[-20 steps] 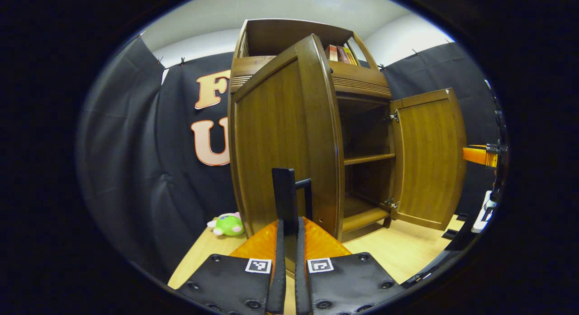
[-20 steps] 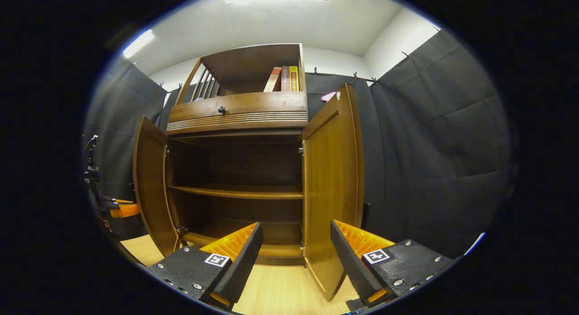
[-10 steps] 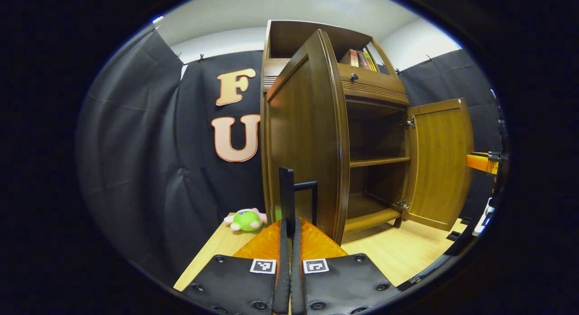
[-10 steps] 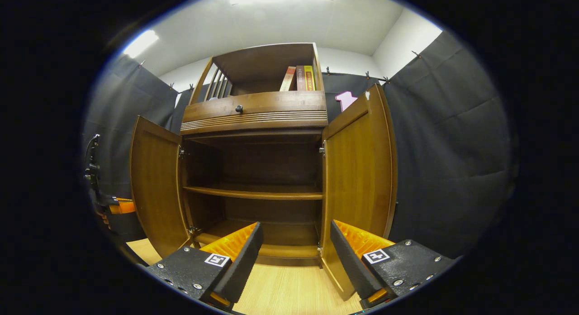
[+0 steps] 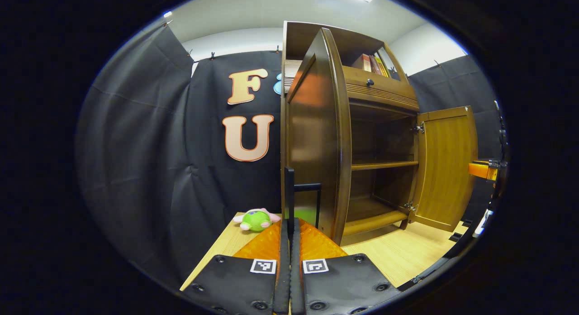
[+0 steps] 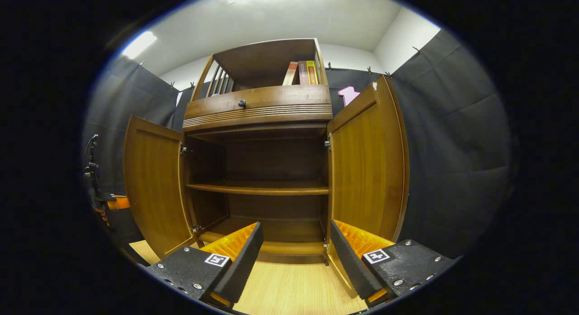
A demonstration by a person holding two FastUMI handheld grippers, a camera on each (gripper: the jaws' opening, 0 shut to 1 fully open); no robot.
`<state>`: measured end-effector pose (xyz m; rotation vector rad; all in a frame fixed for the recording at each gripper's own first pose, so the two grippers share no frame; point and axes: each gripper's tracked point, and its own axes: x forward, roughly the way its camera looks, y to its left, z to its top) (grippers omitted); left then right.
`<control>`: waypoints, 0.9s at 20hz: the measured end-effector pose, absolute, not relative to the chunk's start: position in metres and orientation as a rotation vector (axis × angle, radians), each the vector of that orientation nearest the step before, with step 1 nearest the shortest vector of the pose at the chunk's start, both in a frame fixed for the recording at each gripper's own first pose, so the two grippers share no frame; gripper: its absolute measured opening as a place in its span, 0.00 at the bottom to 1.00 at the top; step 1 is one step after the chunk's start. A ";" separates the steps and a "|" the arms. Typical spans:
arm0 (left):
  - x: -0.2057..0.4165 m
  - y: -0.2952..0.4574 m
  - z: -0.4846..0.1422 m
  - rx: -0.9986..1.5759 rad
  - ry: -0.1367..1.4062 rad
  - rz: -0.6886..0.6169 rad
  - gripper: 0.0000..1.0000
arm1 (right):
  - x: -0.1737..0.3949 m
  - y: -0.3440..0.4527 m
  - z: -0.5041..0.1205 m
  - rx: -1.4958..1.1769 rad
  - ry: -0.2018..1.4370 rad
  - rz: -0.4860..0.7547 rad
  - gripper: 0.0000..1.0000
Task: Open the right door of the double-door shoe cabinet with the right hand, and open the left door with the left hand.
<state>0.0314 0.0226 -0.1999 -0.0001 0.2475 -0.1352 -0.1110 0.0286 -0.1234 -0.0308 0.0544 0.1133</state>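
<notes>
The brown wooden shoe cabinet [image 6: 258, 109] stands with both lower doors swung open, showing a bare inner shelf [image 6: 260, 187]. In the left gripper view, my left gripper [image 5: 290, 222] is shut on the black bar handle [image 5: 289, 188] of the left door [image 5: 316, 134], which stands nearly edge-on to me. The right door [image 5: 448, 165] hangs open beyond it. My right gripper [image 6: 294, 256] is open and holds nothing, low in front of the cabinet between the left door [image 6: 154, 188] and the right door [image 6: 368, 165]. The right gripper [image 5: 483, 169] also peeks past the right door's edge.
A green plush toy [image 5: 255, 220] lies on the light wooden floor [image 6: 289, 292] left of the cabinet. Books [image 6: 304, 73] stand on the top shelf above a drawer with a dark knob [image 6: 242, 103]. Black cloth walls close in on both sides.
The left door has swung further open with my left gripper still on its handle. In the right gripper view both doors now stand wider; the right gripper stays open.
</notes>
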 end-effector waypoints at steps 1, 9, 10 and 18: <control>0.033 0.027 -0.201 0.000 0.247 -0.133 0.07 | -0.110 0.029 -0.123 -0.030 0.054 0.114 1.00; 0.035 0.052 -0.202 0.021 0.235 -0.115 0.07 | -0.104 0.035 -0.129 -0.030 0.067 0.117 1.00; 0.037 0.057 -0.203 0.017 0.233 -0.110 0.07 | -0.102 0.036 -0.130 -0.029 0.070 0.118 1.00; 0.030 0.066 -0.201 0.013 0.226 -0.122 0.07 | -0.093 0.046 -0.140 -0.015 0.097 0.119 1.00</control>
